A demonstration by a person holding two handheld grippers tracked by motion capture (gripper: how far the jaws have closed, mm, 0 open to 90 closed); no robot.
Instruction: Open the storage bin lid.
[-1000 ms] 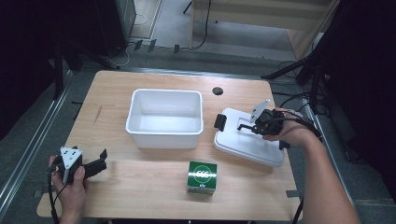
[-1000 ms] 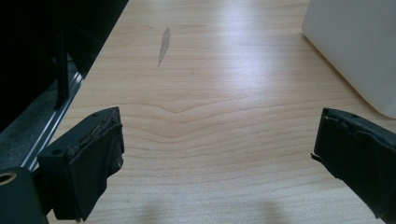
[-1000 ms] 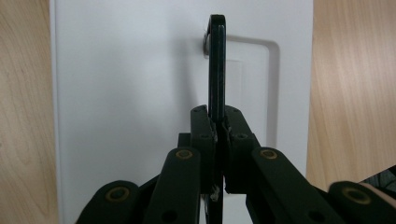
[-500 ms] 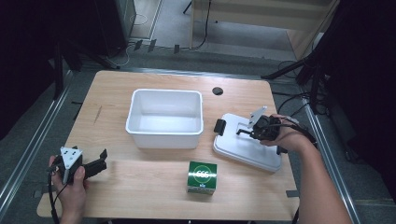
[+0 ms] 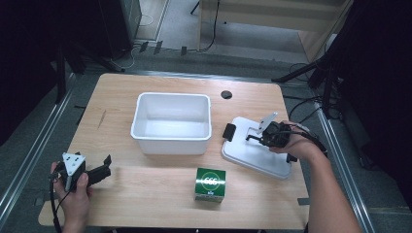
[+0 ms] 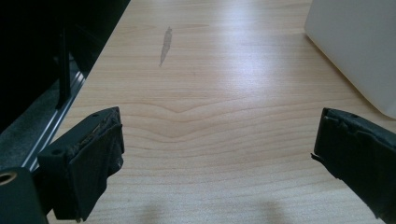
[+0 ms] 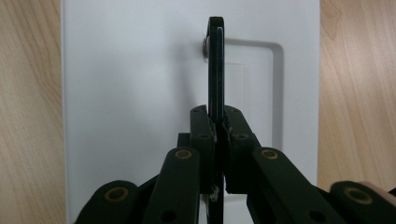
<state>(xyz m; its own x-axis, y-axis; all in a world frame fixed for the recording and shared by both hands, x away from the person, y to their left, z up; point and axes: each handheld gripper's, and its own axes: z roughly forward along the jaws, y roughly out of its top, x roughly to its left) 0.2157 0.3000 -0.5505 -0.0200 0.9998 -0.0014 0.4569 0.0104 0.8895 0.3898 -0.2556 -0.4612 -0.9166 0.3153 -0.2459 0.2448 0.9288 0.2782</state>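
One white bin (image 5: 171, 122) on table (image 5: 145, 204), landmark for the rest. One white lid (image 5: 252, 154), right of bin. One black handle (image 7: 215, 70), upright on lid. One green box (image 5: 210, 184), in front of bin, toward lid. One dark round grommet (image 5: 226, 94), behind bin's right corner. Two grippers: left gripper (image 5: 92, 171) front-left of bin, right gripper (image 5: 260, 136) over lid.

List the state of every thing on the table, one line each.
White bin: upright, open-topped, nothing inside.
White lid: off the bin, lying flat on the table to its right.
Lid handle: black, raised on edge, clamped.
Green box: closed, standing alone at the front edge.
Right hand-held gripper: shut on the lid handle.
Left hand-held gripper: open, holding nothing.
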